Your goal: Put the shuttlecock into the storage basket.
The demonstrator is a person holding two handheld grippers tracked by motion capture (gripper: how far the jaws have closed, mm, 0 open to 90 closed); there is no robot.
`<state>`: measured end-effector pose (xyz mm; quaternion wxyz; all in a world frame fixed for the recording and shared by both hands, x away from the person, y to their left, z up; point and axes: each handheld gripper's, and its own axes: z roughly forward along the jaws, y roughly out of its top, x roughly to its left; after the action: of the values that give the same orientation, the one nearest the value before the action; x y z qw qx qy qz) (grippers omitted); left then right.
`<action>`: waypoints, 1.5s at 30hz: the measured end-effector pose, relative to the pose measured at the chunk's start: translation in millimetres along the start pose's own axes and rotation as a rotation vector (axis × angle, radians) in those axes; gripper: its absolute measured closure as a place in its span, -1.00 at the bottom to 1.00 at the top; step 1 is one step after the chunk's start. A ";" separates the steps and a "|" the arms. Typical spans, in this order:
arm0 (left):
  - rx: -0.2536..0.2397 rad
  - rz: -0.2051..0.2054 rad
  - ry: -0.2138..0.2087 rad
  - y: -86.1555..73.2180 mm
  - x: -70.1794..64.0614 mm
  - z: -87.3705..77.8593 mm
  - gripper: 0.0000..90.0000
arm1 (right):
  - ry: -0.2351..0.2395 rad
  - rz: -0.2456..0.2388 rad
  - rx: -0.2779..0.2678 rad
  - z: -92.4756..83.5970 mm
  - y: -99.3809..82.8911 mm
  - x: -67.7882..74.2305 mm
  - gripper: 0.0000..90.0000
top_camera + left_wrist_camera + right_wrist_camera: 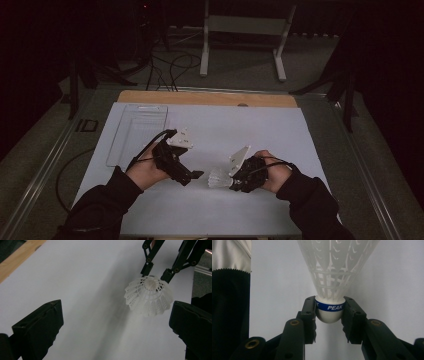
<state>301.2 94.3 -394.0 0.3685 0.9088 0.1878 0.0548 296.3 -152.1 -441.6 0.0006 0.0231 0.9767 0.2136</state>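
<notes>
Your right gripper (329,315) clamps the white plastic shuttlecock (332,277) by its rounded, blue-banded cork, low centre of the high view. It looks featherlight, with a flimsy lattice skirt; take it at the cork. Your left gripper (115,325) gapes wide, holding nothing.

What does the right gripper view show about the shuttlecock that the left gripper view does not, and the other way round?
Right gripper view alone: the rounded white cork base with a blue band reading PEAK, pinched between the right gripper jaws.

Left gripper view alone: the open mouth of the skirt seen end-on, a strip of the wooden table edge, and the left gripper jaws standing wide apart with nothing between them.

Both: the white plastic shuttlecock with its lattice skirt, held by the right gripper over the white table sheet.
</notes>
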 end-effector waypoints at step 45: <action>0.180 0.041 -0.222 10.8 -5.6 69.9 0.49 | 0.020 -0.052 -0.028 1.5 2.3 4.7 0.47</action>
<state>315.9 39.6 -436.7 0.3029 0.9422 0.1316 -0.0558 291.6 -149.2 -441.9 -0.0034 -0.0047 0.9738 0.2272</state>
